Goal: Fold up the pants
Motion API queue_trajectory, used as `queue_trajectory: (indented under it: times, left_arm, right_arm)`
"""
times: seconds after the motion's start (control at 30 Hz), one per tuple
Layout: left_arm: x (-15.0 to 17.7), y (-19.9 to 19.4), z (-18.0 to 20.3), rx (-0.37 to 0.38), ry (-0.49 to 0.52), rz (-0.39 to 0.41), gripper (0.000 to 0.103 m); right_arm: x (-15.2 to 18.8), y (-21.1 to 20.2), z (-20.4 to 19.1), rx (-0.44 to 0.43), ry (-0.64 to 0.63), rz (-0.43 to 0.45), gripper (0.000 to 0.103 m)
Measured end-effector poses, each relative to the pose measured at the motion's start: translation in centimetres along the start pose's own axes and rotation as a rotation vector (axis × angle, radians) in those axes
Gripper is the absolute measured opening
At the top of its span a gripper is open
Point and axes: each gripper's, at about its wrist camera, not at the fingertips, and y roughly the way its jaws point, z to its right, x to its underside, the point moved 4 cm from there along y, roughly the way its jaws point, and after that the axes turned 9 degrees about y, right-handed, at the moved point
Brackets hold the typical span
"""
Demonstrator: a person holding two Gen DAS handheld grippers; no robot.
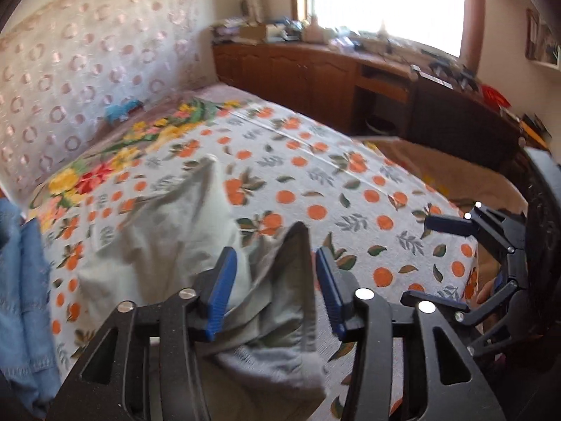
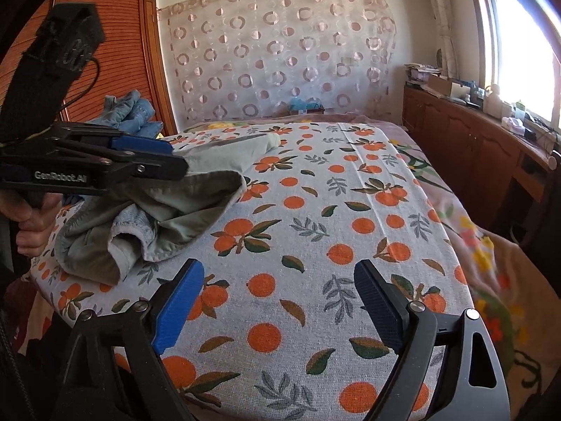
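Pale grey-green pants (image 1: 168, 231) lie crumpled on the orange-print bed cover (image 1: 315, 182), bunched at the near left edge. My left gripper (image 1: 277, 291) is open, its blue pads on either side of a raised fold of the pants, not closed on it. In the right wrist view the pants (image 2: 168, 217) lie at the left, with the left gripper (image 2: 164, 161) just above them. My right gripper (image 2: 280, 301) is open and empty over bare bed cover (image 2: 315, 210), to the right of the pants. It also shows at the right of the left wrist view (image 1: 438, 263).
Blue denim clothes (image 1: 24, 298) are piled at the left edge of the bed, also in the right wrist view (image 2: 129, 112). A cluttered wooden cabinet (image 1: 315, 70) runs under the window. A patterned curtain (image 2: 273, 56) hangs behind the bed.
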Motion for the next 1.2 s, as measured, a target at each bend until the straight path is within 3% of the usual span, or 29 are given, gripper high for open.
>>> queue_trajectory:
  times: [0.2, 0.37, 0.53, 0.73, 0.97, 1.2]
  left_arm:
    - [-1.4, 3.9, 0.7, 0.002, 0.048, -0.115, 0.029]
    - [-1.3, 4.8, 0.4, 0.011, 0.061, -0.158, 0.007]
    - [-2.5, 1.0, -0.6, -0.043, 0.047, -0.060, 0.003]
    - [-3.7, -7.4, -6.1, -0.172, -0.054, 0.090, 0.003]
    - [1.6, -13.1, -13.5, -0.301, -0.204, 0.138, 0.003]
    - [8.1, -15.4, -17.1, -0.366, -0.312, 0.145, 0.003]
  right_arm:
    - [0.2, -0.5, 0.4, 0.000, 0.008, 0.010, 0.089]
    - [0.6, -0.4, 0.4, -0.002, 0.013, 0.006, 0.089]
    - [0.4, -0.3, 0.0, -0.006, 0.007, 0.004, 0.089]
    - [-0.8, 0.0, -1.9, -0.041, -0.014, 0.015, 0.089]
    - [-1.8, 1.7, -6.6, -0.138, -0.071, -0.010, 0.089]
    - [-1.7, 4.4, -11.5, -0.254, -0.119, -0.100, 0.089]
